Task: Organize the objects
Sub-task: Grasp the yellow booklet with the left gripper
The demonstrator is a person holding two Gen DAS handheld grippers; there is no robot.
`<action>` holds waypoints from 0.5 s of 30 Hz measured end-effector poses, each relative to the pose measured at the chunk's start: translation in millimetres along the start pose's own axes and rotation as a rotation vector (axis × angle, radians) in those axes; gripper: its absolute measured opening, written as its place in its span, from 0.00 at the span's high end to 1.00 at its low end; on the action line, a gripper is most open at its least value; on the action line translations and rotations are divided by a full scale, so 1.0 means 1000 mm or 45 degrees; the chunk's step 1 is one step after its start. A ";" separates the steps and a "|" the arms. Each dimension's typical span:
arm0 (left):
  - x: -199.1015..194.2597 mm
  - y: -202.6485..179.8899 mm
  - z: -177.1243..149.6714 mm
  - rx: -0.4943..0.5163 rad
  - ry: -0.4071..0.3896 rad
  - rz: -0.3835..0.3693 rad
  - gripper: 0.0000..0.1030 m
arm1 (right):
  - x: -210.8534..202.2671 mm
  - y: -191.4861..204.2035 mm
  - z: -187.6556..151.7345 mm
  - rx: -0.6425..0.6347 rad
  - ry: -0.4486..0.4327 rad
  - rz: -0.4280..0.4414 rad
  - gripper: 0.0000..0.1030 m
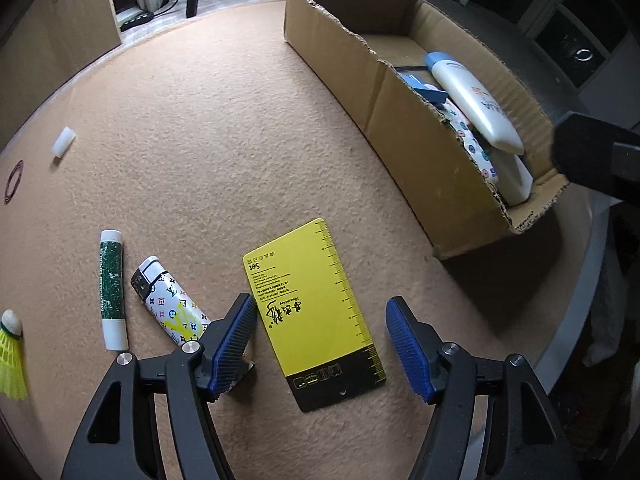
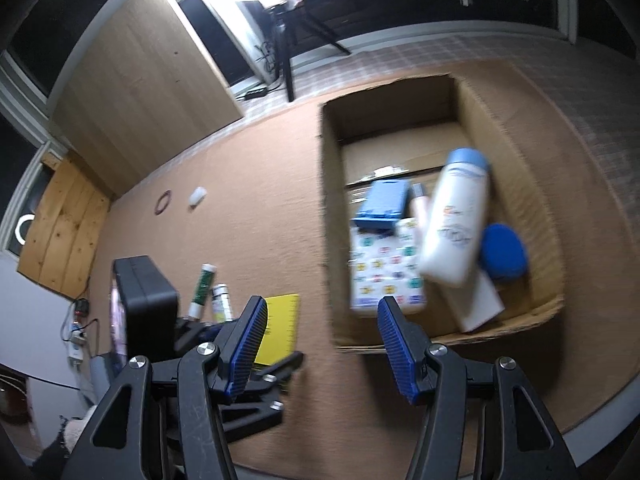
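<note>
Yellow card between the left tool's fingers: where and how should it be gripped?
The yellow card lies flat on the felt mat, so no face can be pinched. Probably best to come from above with the open left tool, fingers across the two long edges at mid-length, or slide it to the mat's edge first.

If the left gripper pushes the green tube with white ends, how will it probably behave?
The green tube is a cylinder lying on its side, so it will probably roll if pushed sideways. The felt-like table cover may slow it. It looks small and rigid, likely light.
</note>
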State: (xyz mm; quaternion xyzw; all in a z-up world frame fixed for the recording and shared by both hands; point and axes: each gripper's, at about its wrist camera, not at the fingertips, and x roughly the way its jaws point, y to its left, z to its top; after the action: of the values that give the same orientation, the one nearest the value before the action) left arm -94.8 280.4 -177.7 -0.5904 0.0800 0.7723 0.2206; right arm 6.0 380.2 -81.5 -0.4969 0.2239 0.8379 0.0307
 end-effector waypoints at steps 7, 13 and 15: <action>-0.002 -0.009 -0.006 -0.004 -0.060 0.122 0.43 | -0.010 -0.031 -0.002 -0.049 -0.001 -0.089 0.48; -0.001 -0.011 -0.010 -0.098 -0.091 0.094 0.44 | -0.017 -0.051 -0.003 -0.069 0.008 -0.103 0.48; -0.002 -0.008 -0.015 -0.142 -0.096 0.069 0.44 | -0.021 -0.056 -0.003 -0.070 0.005 -0.099 0.48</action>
State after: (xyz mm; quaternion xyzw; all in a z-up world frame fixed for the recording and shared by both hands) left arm -77.3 281.3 -178.9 -0.5700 0.0446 0.8028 0.1692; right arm 34.5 432.9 -84.7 -0.5075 0.1815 0.8409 0.0492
